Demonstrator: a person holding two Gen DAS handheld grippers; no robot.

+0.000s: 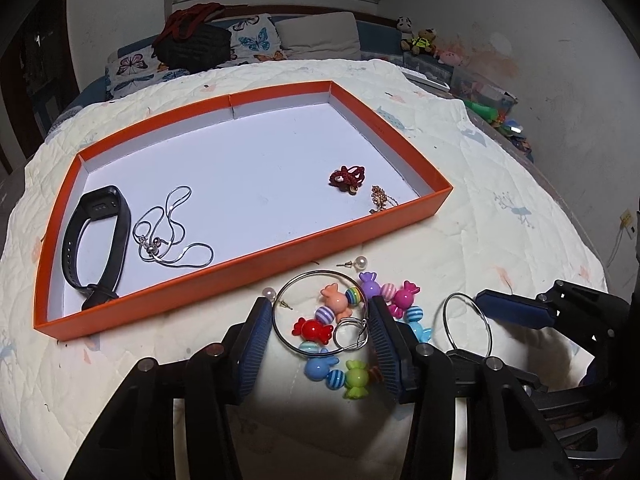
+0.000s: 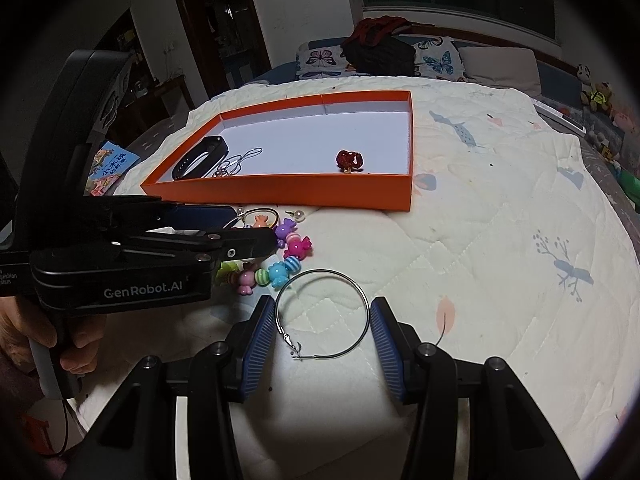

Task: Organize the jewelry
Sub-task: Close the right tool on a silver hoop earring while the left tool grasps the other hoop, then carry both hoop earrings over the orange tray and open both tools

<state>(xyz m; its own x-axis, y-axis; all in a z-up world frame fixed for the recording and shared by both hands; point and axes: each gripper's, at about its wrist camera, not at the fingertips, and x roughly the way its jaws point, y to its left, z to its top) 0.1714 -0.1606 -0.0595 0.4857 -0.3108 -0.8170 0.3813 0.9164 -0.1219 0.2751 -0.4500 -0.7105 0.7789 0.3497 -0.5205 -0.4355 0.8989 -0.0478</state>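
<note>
In the left wrist view my left gripper has its blue pads against both sides of a silver hoop earring that lies on the quilt. A colourful candy-bead bracelet sits partly inside that hoop. Two pearl studs lie beside it. In the right wrist view my right gripper holds a second hoop earring between its pads, flat on the quilt. The orange tray holds a black wristband, a silver necklace, a red knotted bracelet and a small gold piece.
The tray sits on a cream quilt over a bed. My left gripper, held by a hand, crosses the right wrist view's left side above the beads. Pillows and a dark bag lie at the far end; toys line the wall.
</note>
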